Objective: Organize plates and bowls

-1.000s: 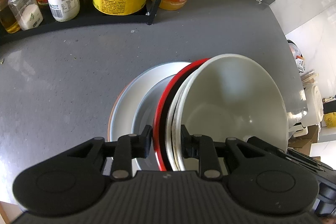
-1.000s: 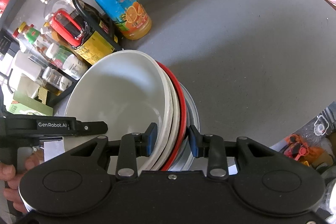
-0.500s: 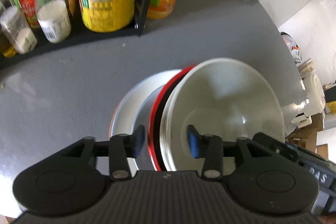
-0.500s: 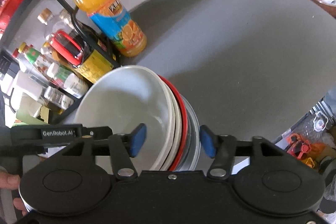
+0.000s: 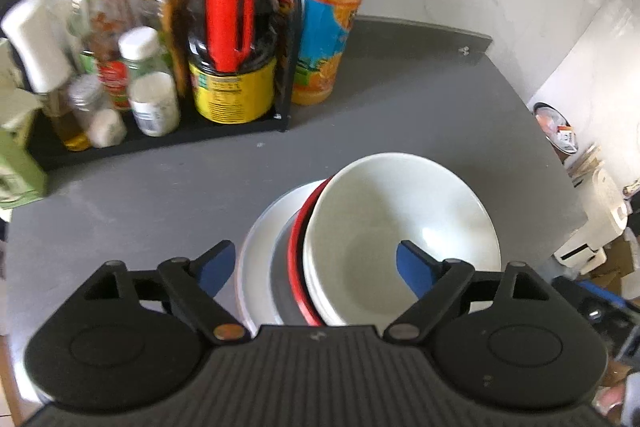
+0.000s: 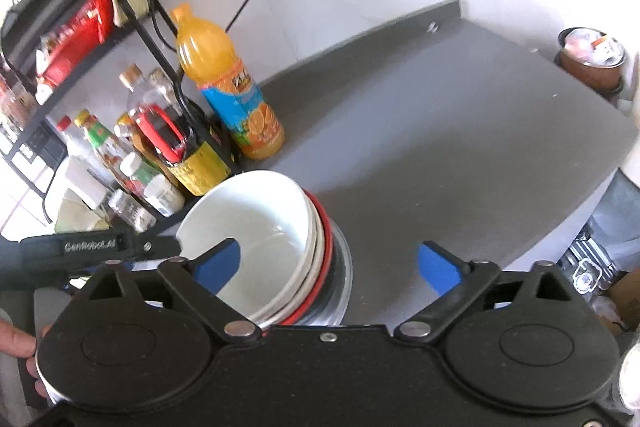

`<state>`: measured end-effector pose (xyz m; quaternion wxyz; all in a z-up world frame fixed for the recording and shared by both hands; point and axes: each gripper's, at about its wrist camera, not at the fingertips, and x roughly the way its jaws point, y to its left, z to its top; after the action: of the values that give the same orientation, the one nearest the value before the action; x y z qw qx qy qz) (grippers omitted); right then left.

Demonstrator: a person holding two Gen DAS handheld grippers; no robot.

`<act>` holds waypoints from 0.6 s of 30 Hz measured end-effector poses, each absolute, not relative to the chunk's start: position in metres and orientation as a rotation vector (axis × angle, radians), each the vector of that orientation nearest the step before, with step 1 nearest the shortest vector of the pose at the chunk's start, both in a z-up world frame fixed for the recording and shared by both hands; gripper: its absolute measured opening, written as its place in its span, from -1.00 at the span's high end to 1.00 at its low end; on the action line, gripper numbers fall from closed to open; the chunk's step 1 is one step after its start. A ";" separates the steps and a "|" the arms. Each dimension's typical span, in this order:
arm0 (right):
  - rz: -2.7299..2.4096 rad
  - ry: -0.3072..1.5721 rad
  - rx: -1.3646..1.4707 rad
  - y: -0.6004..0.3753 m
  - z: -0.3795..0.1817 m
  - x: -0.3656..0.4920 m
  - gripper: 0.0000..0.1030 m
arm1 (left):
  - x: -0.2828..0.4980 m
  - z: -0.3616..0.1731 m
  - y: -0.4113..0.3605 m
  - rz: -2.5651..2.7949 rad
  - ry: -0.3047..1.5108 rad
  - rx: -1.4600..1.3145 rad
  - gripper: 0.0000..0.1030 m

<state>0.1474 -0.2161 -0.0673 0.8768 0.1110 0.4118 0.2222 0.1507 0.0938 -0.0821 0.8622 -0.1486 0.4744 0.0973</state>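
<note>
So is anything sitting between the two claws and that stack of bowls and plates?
Nothing visible. The left claw and right claw are both open right over the stack, whose top white bowl is empty. The orange juice bottle stands behind it.

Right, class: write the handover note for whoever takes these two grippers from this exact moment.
Left gripper: open, holding nothing.
Right gripper: open, holding nothing.
The stack stands on the grey counter: white bowl on top, red-rimmed dish under it, white plate lowest.
Done: dishes nested and released.
Left: seemingly just backing both grippers away; no other plates or bowls are in view.
</note>
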 end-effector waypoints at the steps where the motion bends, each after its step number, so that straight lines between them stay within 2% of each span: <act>1: 0.457 0.856 0.236 -0.219 -0.066 0.143 -0.99 | 0.142 -0.077 0.092 0.218 0.989 -0.311 -0.71; 11: 0.452 0.783 0.250 -0.245 -0.034 0.090 -0.99 | 0.072 -0.017 0.072 0.238 0.869 -0.271 -0.89; 18: 0.455 0.754 0.191 -0.243 -0.016 0.058 -0.99 | 0.036 0.004 0.066 0.235 0.828 -0.252 -0.96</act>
<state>0.0582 -0.2429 -0.0156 0.9002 0.0923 0.3643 0.2201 0.0362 0.0655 0.0042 0.9011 -0.1217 0.4004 0.1135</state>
